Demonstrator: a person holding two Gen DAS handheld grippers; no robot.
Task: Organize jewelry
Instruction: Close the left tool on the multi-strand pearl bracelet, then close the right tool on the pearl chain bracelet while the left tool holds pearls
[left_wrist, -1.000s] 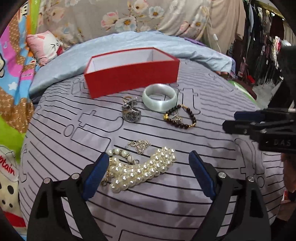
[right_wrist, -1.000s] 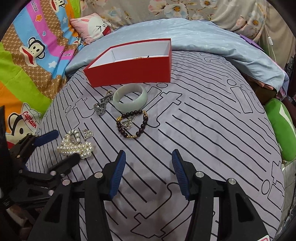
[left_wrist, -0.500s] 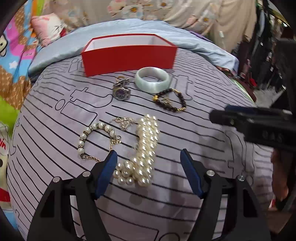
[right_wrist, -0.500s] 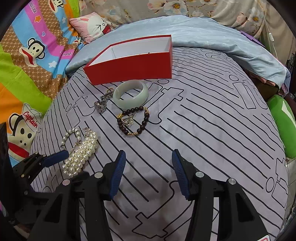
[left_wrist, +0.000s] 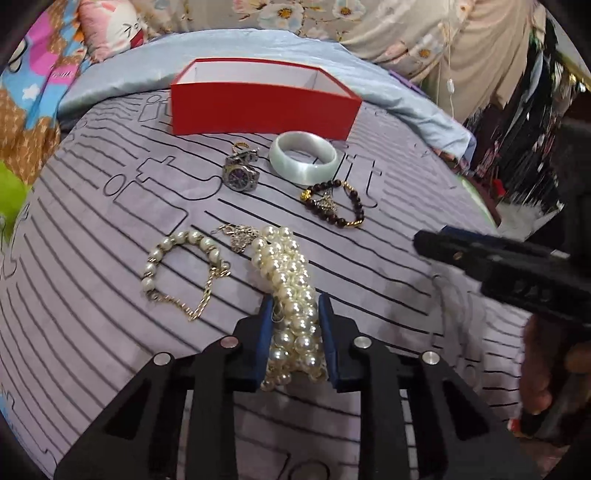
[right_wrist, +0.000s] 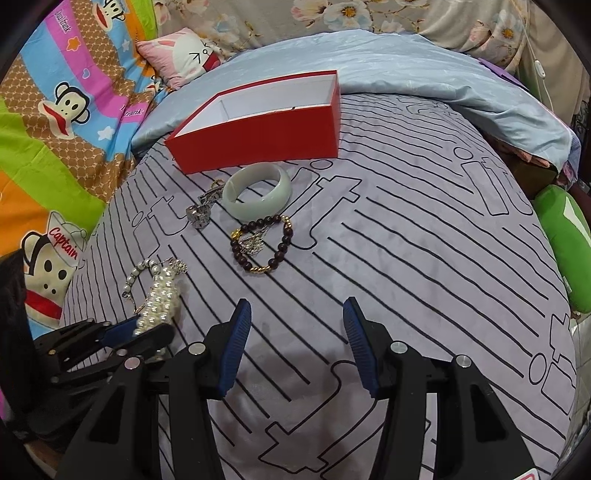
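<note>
My left gripper is shut on the near end of a multi-strand pearl bracelet that lies on the grey lined bedspread; this shows in the right wrist view too. A single-strand pearl bracelet with a gold chain lies to its left. Farther off lie a silver watch, a pale jade bangle and a dark bead bracelet. An open red box stands behind them. My right gripper is open and empty over bare cloth, near the dark bead bracelet.
A light blue quilt lies behind the red box. A cartoon-print sheet and a pink pillow are at the left. A green cushion sits at the right edge. Hanging clothes are at the far right.
My left gripper has moved forward and shut on the near end of the multi-strand pearl bracelet; it was open before. The right gripper has barely moved.
</note>
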